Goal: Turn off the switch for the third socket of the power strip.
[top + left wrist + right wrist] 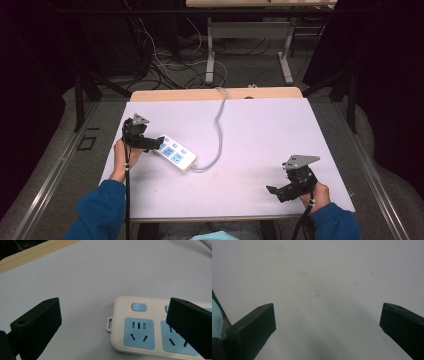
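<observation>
A white power strip [175, 154] with blue sockets lies left of the table's middle, and its grey cable [218, 125] runs off over the far edge. My left gripper [159, 141] hovers at the strip's left end, open. In the left gripper view the strip [140, 325] lies between and under the wide-apart jaws, with a blue switch [138, 307] and a small red light [129, 312] beside it. One jaw covers part of the second socket. My right gripper [272, 190] is open near the front right of the table, over bare surface [319, 295], with nothing between its jaws.
The white tabletop [260, 130] has a wooden strip [200, 94] along its far edge. Beyond it stand a desk frame [247, 45] and loose cables [165, 65] on the floor. Blue sleeves [100, 210] enter from the bottom.
</observation>
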{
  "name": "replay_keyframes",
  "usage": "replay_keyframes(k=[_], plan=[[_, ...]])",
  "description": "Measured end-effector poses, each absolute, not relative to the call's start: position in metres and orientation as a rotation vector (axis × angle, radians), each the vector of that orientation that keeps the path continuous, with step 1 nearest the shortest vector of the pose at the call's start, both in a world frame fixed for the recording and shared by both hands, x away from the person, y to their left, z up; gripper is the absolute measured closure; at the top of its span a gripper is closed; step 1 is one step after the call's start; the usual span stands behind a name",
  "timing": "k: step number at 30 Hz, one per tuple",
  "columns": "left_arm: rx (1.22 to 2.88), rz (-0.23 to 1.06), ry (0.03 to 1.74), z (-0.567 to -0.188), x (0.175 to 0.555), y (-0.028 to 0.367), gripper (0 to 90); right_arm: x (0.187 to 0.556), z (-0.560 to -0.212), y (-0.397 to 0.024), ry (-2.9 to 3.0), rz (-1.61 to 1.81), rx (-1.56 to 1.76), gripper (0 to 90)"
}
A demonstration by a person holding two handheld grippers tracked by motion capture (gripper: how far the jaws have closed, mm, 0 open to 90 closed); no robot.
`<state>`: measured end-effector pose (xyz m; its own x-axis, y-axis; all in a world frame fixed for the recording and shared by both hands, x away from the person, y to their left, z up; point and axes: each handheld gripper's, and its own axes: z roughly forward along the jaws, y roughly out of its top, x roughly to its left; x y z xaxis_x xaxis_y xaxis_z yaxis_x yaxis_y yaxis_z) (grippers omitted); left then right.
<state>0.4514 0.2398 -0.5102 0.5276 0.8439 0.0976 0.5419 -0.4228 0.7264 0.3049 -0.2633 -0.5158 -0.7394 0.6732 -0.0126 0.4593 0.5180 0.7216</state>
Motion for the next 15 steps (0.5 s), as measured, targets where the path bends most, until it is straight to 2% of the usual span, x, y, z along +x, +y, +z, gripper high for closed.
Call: replay_keyframes(k=[13,15], plan=[[2.129,0.600,1.158,-0.516,0.463,0.239,0.9,0.305,-0.516,-0.264,2.466,1.045,0.954,0.0],[2.116,0.598,1.170,-0.517,0.464,0.238,4.0,0.304,-0.516,-0.263,2.461,1.046,0.962,0.0]])
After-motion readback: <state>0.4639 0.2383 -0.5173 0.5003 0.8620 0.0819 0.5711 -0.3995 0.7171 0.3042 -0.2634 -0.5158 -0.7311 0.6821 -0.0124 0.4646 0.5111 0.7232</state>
